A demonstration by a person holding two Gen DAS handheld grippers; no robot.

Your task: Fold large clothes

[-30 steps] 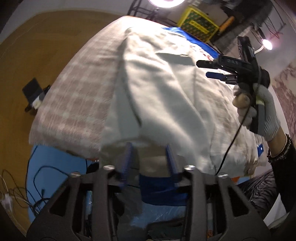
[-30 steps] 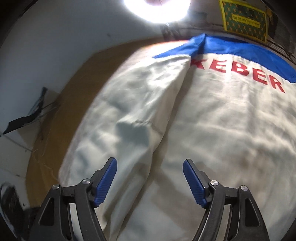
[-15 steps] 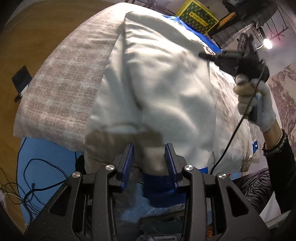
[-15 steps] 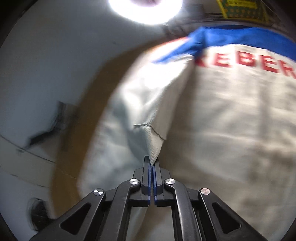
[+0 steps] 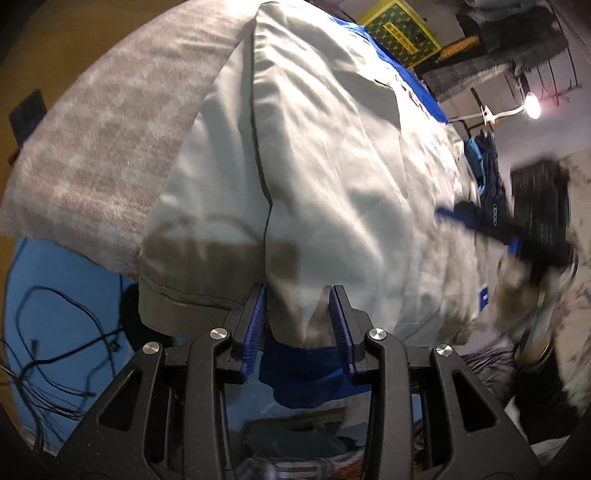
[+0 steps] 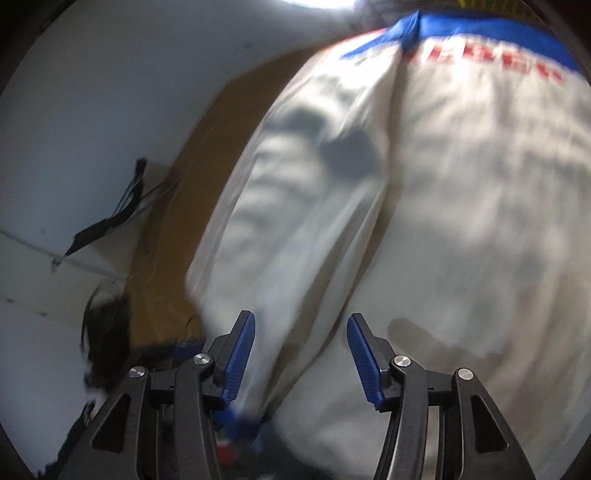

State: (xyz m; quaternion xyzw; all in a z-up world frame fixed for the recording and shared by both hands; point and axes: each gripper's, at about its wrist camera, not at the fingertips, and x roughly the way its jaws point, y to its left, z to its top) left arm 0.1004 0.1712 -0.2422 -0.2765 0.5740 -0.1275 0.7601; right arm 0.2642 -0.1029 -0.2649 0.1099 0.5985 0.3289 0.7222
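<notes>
A large white garment (image 5: 332, 177) with a blue band and red letters lies spread over a checked blanket (image 5: 110, 140). My left gripper (image 5: 298, 317) is shut on a bunched bottom edge of the garment, and white cloth fills the gap between its blue pads (image 5: 258, 321). In the right wrist view the garment (image 6: 461, 221) fills the frame, and a folded sleeve (image 6: 295, 240) runs down between the jaws of my right gripper (image 6: 301, 350). Those jaws are opening and the pads (image 6: 365, 354) do not press the cloth. My right gripper (image 5: 469, 221) also shows, blurred, at the garment's right edge.
A blue sheet (image 5: 62, 295) with loose black cables (image 5: 55, 373) lies below the blanket's near-left edge. Wooden floor (image 6: 207, 184) and a white wall (image 6: 92, 110) lie to the left. A yellow crate (image 5: 402, 33), dark clothes (image 5: 487, 166) and a lamp (image 5: 532, 107) stand behind.
My right gripper closed on the sleeve fold half a second ago, then opened and swept down to the garment's right edge. My left gripper kept its hold on the bunched edge.
</notes>
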